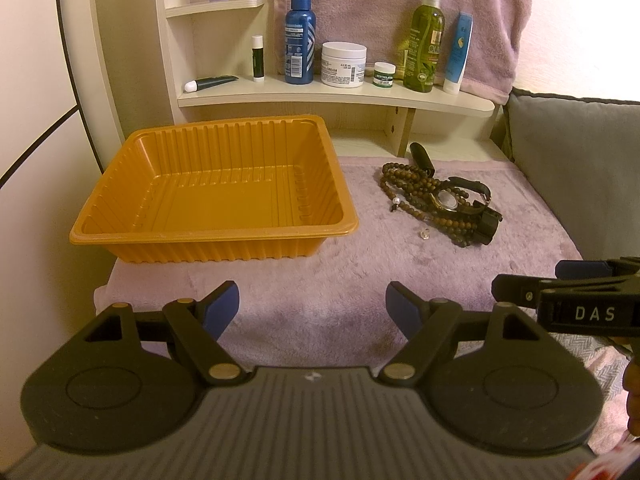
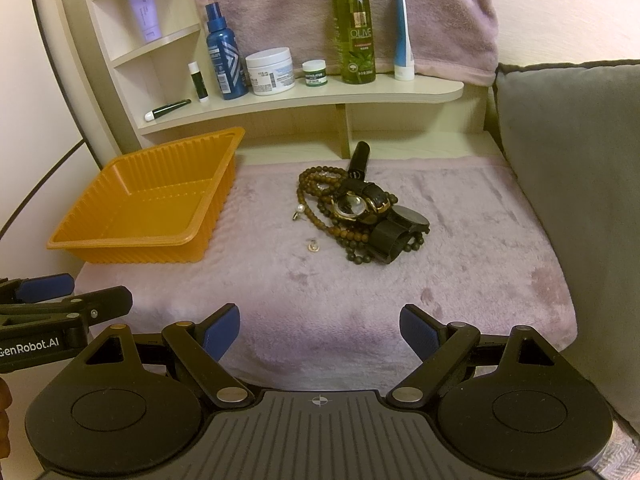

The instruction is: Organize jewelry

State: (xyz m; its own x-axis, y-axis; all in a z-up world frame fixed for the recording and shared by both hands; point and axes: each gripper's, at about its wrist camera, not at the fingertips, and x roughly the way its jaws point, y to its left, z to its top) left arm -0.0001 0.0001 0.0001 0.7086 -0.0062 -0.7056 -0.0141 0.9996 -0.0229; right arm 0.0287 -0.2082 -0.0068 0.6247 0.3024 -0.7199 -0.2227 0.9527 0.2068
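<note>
Both grippers hover over the near edge of the table, the left gripper (image 1: 312, 306) and the right gripper (image 2: 320, 330) each spread wide and holding nothing. The jewelry lies heaped toward the table's far right: a string of wooden beads (image 2: 320, 194) tangled under two watches (image 2: 360, 206), with a pearl earring (image 2: 299, 211) and a small stud (image 2: 312, 245) loose just beside it. The orange tray (image 1: 208, 196) sits empty at the far left. The beads look limp and likely to drag; a watch strap seems the firmest hold. The tiny earrings may sink into the plush cloth.
</note>
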